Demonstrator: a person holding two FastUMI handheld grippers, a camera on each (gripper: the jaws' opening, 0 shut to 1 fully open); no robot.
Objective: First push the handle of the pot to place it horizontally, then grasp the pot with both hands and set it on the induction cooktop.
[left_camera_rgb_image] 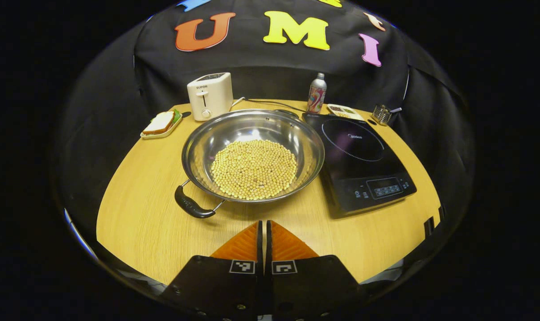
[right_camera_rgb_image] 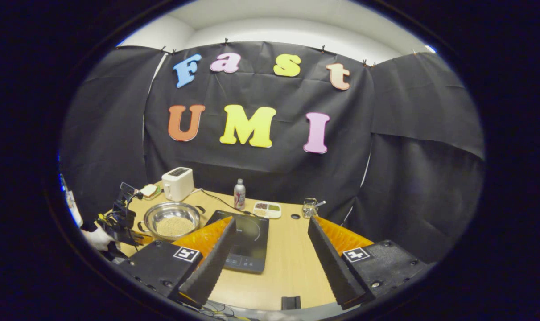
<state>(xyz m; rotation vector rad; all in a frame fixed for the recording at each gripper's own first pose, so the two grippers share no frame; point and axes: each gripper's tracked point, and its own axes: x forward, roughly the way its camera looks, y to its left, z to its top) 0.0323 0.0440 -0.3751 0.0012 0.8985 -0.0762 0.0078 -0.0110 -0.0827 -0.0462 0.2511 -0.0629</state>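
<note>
The left gripper [left_camera_rgb_image: 265, 227] has its jaws pressed together with nothing between them, hovering over the round wooden table [left_camera_rgb_image: 140, 214] just short of the shiny steel pot [left_camera_rgb_image: 253, 154]. The pot's black loop handle [left_camera_rgb_image: 193, 205] points toward the near left, a little left of the fingertips. The right gripper [right_camera_rgb_image: 270, 223] has its jaws spread wide, empty, raised above the table's near edge.

The left gripper view gives the pot's contents plainly: a heap of pale yellow beans [left_camera_rgb_image: 253, 168]. The pot sits on the table, its rim right beside the black induction cooktop [left_camera_rgb_image: 361, 160] on its right. The right gripper view takes in the left gripper [right_camera_rgb_image: 125, 223] and a gloved hand [right_camera_rgb_image: 96, 238] holding it beside the pot [right_camera_rgb_image: 172, 219].

A white tray [left_camera_rgb_image: 161, 125] holds a sandwich; a small divided dish [right_camera_rgb_image: 267, 209] holds dark and green bits.
</note>
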